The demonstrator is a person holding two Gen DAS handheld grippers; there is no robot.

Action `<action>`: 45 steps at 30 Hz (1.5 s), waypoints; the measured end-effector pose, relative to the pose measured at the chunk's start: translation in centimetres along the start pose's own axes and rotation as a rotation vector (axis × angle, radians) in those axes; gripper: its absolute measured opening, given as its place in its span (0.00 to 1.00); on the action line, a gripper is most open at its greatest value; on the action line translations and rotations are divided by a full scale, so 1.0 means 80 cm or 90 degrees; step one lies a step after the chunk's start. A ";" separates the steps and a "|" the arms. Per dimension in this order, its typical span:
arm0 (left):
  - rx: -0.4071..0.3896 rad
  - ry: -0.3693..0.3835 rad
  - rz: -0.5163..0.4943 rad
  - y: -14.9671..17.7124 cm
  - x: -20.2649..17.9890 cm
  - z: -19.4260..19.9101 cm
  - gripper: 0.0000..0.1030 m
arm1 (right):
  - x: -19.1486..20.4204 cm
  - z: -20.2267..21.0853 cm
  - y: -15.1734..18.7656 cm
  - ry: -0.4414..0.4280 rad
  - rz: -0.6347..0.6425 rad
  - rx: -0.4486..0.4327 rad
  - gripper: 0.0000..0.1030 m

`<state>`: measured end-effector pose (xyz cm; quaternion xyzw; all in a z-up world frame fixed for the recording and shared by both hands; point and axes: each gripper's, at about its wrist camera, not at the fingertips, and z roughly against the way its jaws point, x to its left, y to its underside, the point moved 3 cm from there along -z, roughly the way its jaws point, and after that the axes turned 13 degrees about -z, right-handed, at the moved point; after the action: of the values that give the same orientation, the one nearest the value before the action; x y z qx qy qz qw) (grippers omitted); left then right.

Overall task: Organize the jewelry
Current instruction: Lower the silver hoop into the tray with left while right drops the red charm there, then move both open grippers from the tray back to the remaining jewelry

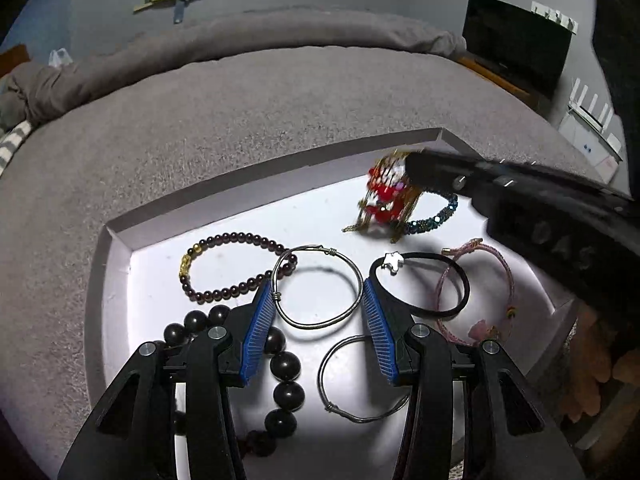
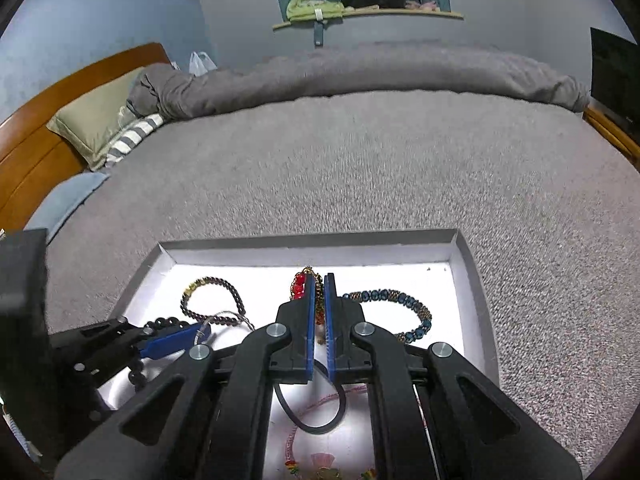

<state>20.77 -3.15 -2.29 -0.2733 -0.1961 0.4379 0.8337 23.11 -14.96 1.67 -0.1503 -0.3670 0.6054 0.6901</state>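
Your right gripper (image 2: 319,300) pinches the red-gold ornament (image 1: 380,196) above the tray (image 1: 120,264), near its far wall. It is light, loose and dangly, so carry it slowly. Your left gripper (image 1: 318,300) is spread around a wire bangle (image 1: 316,286), not pressing it.

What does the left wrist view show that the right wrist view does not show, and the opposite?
Only the left wrist view shows the second silver wire bangle and the star charm on the black hair tie.

Only the right wrist view shows the wooden headboard and the pillow.

Both show the white tray, the dark red bead bracelet, the blue bead bracelet, and the right gripper shut on the red and gold piece.
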 end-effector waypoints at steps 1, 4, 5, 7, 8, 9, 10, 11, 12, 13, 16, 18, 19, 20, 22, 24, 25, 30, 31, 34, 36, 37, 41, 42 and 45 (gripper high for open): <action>0.000 0.000 0.001 0.001 0.001 0.000 0.47 | -0.002 -0.002 0.002 0.001 -0.001 0.005 0.04; 0.003 0.000 0.003 0.004 0.001 -0.001 0.47 | -0.003 -0.008 0.003 0.004 -0.006 0.016 0.04; 0.002 0.001 0.004 0.002 0.001 -0.001 0.47 | -0.003 -0.008 0.003 0.002 -0.008 0.018 0.04; -0.001 0.003 0.007 0.001 0.001 0.000 0.47 | -0.005 -0.007 0.004 0.001 -0.011 0.017 0.04; -0.003 0.004 0.007 0.002 0.002 0.001 0.48 | -0.005 -0.006 0.004 0.001 -0.012 0.017 0.04; -0.004 0.006 0.009 0.004 0.001 0.001 0.52 | -0.005 -0.006 0.005 0.003 -0.012 0.016 0.04; -0.006 0.011 0.011 0.004 0.001 0.002 0.53 | -0.007 -0.005 0.004 0.004 -0.013 0.014 0.04; -0.009 0.012 0.011 0.005 0.001 0.003 0.55 | -0.006 -0.005 0.004 0.006 -0.013 0.014 0.04; -0.013 0.010 0.011 0.006 0.001 0.005 0.55 | -0.006 -0.003 0.005 0.008 -0.011 0.012 0.04; -0.018 0.008 0.010 0.007 0.001 0.008 0.55 | -0.006 -0.002 0.006 0.011 -0.008 0.008 0.05; -0.029 0.004 0.011 0.009 0.001 0.014 0.58 | -0.006 0.002 0.008 0.017 -0.001 0.002 0.13; -0.037 -0.007 0.007 0.010 -0.001 0.021 0.59 | -0.005 0.004 0.009 0.020 0.001 -0.003 0.16; -0.041 -0.012 0.006 0.010 -0.002 0.024 0.59 | -0.005 0.006 0.009 0.022 0.001 -0.007 0.16; -0.047 -0.014 0.007 0.011 -0.002 0.028 0.59 | -0.004 0.007 0.009 0.023 0.000 -0.010 0.16; -0.052 -0.016 0.008 0.012 -0.003 0.033 0.61 | -0.007 0.010 0.007 0.023 -0.006 -0.014 0.27; -0.059 -0.026 0.004 0.012 -0.004 0.039 0.64 | -0.011 0.014 0.005 0.022 -0.015 -0.022 0.36; -0.061 -0.029 0.002 0.010 -0.004 0.039 0.65 | -0.013 0.017 0.004 0.022 -0.017 -0.027 0.36; -0.068 -0.065 -0.012 0.011 -0.008 0.045 0.70 | -0.018 0.027 0.002 0.027 -0.025 -0.041 0.47; -0.069 -0.069 -0.013 0.011 -0.009 0.046 0.72 | -0.019 0.030 0.002 0.030 -0.025 -0.044 0.50; -0.074 -0.095 -0.014 0.014 -0.009 0.051 0.75 | -0.020 0.040 0.003 0.037 -0.023 -0.057 0.59; -0.078 -0.102 -0.012 0.015 -0.009 0.055 0.78 | -0.022 0.049 0.004 0.035 -0.026 -0.067 0.67; -0.080 -0.104 -0.011 0.017 -0.009 0.057 0.78 | -0.022 0.052 0.004 0.036 -0.028 -0.072 0.71; -0.088 -0.121 -0.003 0.019 -0.006 0.064 0.84 | -0.027 0.067 0.007 0.039 -0.036 -0.087 0.79; -0.090 -0.123 -0.001 0.020 -0.005 0.066 0.86 | -0.028 0.069 0.007 0.038 -0.038 -0.089 0.81; -0.092 -0.129 0.007 0.023 -0.002 0.070 0.89 | -0.029 0.079 0.011 0.038 -0.040 -0.094 0.89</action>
<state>16.31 -0.84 0.87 -0.2879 -0.3087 0.4523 0.7856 18.14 -18.50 4.68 -0.2068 -0.3944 0.5498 0.7066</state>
